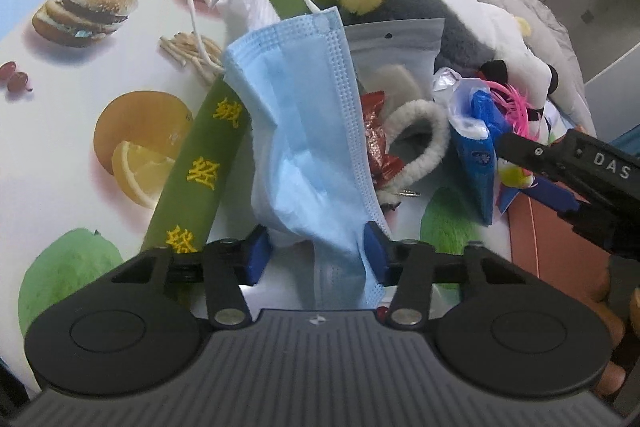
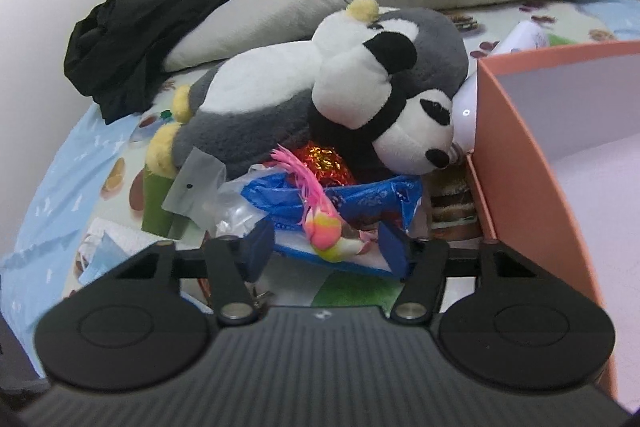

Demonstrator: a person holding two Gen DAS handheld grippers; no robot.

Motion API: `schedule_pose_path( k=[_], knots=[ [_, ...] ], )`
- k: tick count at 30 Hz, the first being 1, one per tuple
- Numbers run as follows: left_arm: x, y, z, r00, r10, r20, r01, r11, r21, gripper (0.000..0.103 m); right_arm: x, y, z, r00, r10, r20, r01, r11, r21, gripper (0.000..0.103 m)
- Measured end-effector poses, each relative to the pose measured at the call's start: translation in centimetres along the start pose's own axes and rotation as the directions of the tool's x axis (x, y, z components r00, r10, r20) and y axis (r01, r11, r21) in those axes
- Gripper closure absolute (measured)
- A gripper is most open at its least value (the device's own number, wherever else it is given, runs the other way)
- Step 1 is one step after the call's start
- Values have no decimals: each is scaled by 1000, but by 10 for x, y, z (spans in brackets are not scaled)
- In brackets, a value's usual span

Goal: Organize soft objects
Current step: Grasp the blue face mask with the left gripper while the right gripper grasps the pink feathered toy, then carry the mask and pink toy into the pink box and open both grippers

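Left gripper (image 1: 318, 247): the blue fingers (image 1: 258, 251) pinch the lower part of a blue face mask (image 1: 304, 131), which bunches up between them. The mask lies over a green plush roll (image 1: 200, 179) with yellow characters, on a bed sheet (image 1: 60, 99) printed with fruit and burgers.

Right gripper (image 2: 324, 251): fingers (image 2: 394, 251) part-spread around a blue-and-white packet (image 2: 360, 203) with a pink-and-yellow feathered toy (image 2: 326, 227) lying on it; whether the pads press on either cannot be told.

Just beyond lie a foil-wrapped sweet (image 2: 326, 163), a panda plush (image 2: 384, 107) and a grey-and-white plush (image 2: 260, 99). A salmon-pink box (image 2: 520, 163) stands at right, touching the pile. Black clothing (image 2: 136, 39) lies far left.
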State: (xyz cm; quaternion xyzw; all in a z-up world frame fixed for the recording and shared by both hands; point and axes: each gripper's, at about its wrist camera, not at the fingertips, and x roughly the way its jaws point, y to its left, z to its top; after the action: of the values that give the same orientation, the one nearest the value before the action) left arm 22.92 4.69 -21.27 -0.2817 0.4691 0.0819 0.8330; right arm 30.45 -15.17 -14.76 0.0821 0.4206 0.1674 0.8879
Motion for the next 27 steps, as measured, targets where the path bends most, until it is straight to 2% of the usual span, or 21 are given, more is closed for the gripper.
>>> schedule_pose_path(
  k=[1, 2, 4, 6, 14, 27],
  knots=[
    [0, 1, 1, 1000, -5, -6, 5, 1000, -10, 65, 0, 0, 0, 1000, 0, -2, 0, 1000, 5, 60],
    [-1, 2, 1, 1000, -13, -8, 12, 1000, -19, 68, 0, 0, 1, 1000, -1, -2, 1, 1000, 7, 65],
    [-4, 4, 2, 1000, -23, -6, 23, 999, -23, 79, -3, 0, 1, 1000, -4, 1, 4, 1000, 11, 65],
    [-10, 5, 1, 999, -36, -3, 36, 999, -21, 84, -9, 1, 1, 1000, 1, 10, -1, 1000, 7, 65],
    [-41, 9, -3, 998, -58, 4, 58, 998, 14, 88, -42, 13, -8, 999, 2, 46, -1, 1000, -23, 66],
    [-87, 2, -29, 997, -73, -21, 76, 983, 168, 88, -100, 32, -50, 998, -37, 59, 41, 997, -68, 66]
  ],
)
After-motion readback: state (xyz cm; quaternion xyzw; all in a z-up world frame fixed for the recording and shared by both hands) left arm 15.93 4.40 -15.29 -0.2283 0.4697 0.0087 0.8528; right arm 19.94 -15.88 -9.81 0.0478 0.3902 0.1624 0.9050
